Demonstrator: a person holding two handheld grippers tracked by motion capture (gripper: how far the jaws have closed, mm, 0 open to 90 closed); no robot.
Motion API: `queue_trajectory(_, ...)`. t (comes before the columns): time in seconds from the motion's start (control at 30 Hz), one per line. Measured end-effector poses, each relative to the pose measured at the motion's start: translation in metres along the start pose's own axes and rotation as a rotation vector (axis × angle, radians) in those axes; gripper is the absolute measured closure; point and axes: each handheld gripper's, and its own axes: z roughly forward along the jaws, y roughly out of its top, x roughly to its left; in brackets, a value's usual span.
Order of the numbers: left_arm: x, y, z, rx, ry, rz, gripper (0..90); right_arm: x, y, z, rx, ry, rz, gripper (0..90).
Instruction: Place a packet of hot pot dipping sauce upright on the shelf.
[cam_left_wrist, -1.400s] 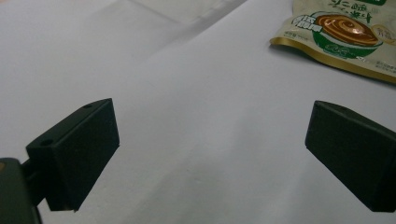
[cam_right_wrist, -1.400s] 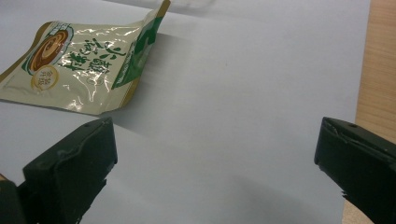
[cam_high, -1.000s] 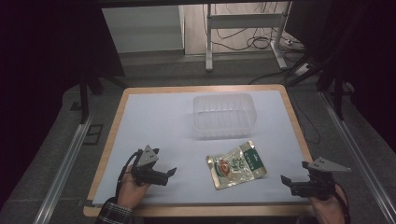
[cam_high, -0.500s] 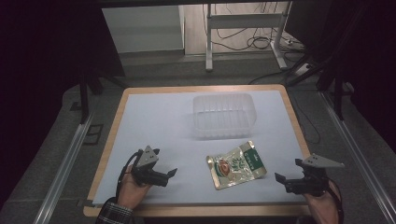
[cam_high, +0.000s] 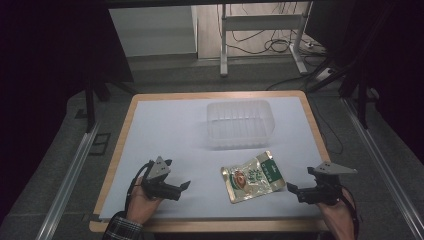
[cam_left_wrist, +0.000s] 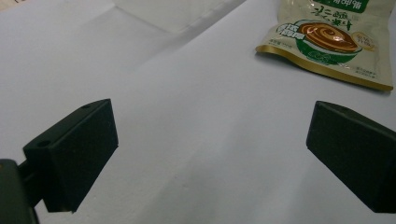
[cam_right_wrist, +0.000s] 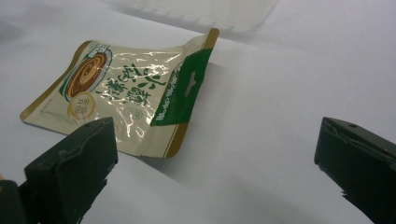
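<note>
A cream and green snack pouch (cam_high: 253, 177) with gold edges lies flat on the white table cover, near the front and right of centre. My left gripper (cam_high: 185, 186) rests low at the front left, open, aimed toward the pouch (cam_left_wrist: 327, 32) with bare cover between its jaws. My right gripper (cam_high: 291, 190) sits at the front right, open, its jaws just short of the pouch's green end (cam_right_wrist: 135, 98). Neither gripper touches the pouch. A clear plastic tub (cam_high: 240, 124) stands behind the pouch.
The white cover (cam_high: 170, 130) lies on a wooden table whose rim (cam_high: 119, 150) shows on all sides. Metal rails run along both sides of the table. A metal frame and cables stand on the floor beyond the far edge.
My right gripper has slid left toward the pouch's green end. The left gripper, pouch and tub have stayed where they were.
</note>
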Motion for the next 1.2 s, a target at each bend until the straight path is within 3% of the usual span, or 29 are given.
queue_trajectory(0.23,-0.001,0.000,0.001,0.003,0.004,0.005,2.1,-0.001,0.003,0.008,0.007,0.015,0.040,0.0)
queue_trajectory(0.93,-0.001,0.001,0.002,0.005,0.012,0.003,2.1,0.008,0.014,0.042,0.079,0.054,-0.010,1.4)
queue_trajectory(1.2,-0.002,0.001,0.003,0.009,0.009,0.007,2.1,0.011,0.019,0.054,0.117,0.092,0.007,2.0)
